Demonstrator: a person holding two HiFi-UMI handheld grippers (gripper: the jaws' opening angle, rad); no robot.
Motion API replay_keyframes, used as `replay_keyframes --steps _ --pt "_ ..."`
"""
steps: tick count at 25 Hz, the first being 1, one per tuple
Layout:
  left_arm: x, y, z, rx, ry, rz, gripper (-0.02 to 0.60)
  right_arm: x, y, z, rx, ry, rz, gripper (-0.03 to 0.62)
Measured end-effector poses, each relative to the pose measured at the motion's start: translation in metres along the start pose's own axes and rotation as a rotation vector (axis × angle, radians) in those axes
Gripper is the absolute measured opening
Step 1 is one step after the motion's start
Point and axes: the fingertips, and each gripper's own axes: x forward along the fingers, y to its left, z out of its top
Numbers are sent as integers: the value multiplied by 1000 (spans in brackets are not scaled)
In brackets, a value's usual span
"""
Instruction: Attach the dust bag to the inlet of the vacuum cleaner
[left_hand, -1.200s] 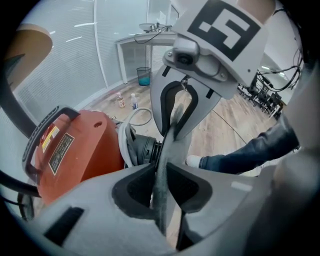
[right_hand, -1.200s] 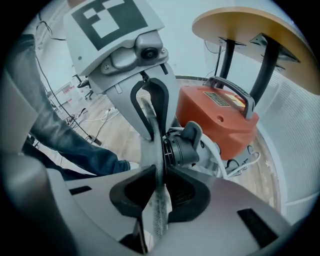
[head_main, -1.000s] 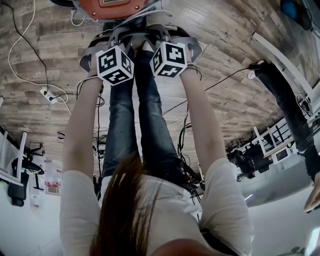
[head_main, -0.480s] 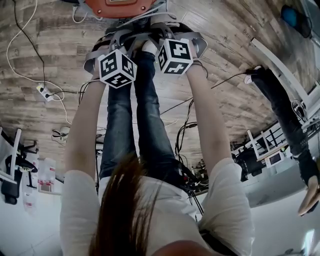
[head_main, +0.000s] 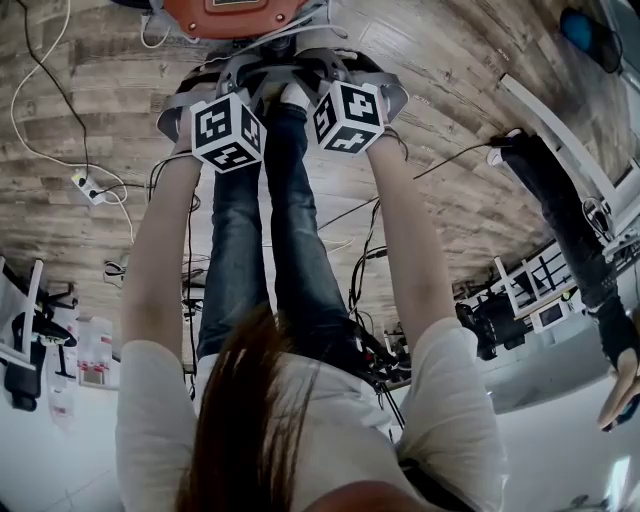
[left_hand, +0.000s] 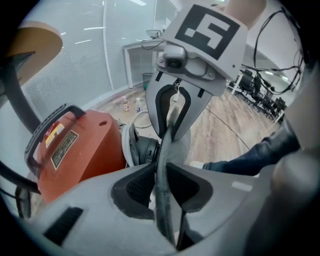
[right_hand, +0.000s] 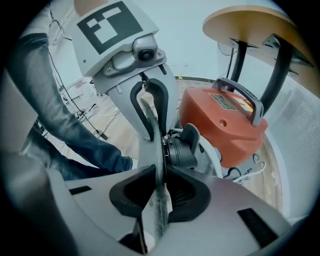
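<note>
The orange vacuum cleaner (head_main: 232, 12) stands on the floor in front of the person's feet. Its black round inlet (left_hand: 145, 150) faces the grippers and also shows in the right gripper view (right_hand: 182, 147). The grey dust bag (left_hand: 166, 200) hangs edge-on in front of that inlet. My left gripper (left_hand: 162, 167) has the bag's edge between its pads, and its jaws are opening slightly. My right gripper (right_hand: 161, 172) is shut on the bag's other edge (right_hand: 159, 210). In the head view both grippers, left (head_main: 235, 80) and right (head_main: 325, 70), point down side by side at the vacuum.
Cables and a white power strip (head_main: 92, 187) lie on the wooden floor at the left. Another person's dark leg (head_main: 560, 190) stands at the right. A round wooden table (right_hand: 250, 25) on black legs rises just behind the vacuum, with a glass wall beyond.
Both grippers stay at the inlet with the bag between them. Only the head view shifts a little.
</note>
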Motion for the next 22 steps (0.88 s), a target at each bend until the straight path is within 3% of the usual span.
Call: replay_keyframes --steps 3,7,15,18,22 --pt "-1 3 2 95 14 -23 110 -1 1 0 48 -14 -23 69" --pt "0 5 4 133 22 -56 124 -2 1 -1 55 -8 -40 71" --pt "1 -2 0 -68 -11 -19 76 0 -1 0 -106 32 31 67" --pt "2 -2 -1 -84 -7 -33 76 0 -1 1 -134 41 58 67" --pt "7 -1 1 -51 11 -78 78 -1 -4 -1 -36 12 6 69"
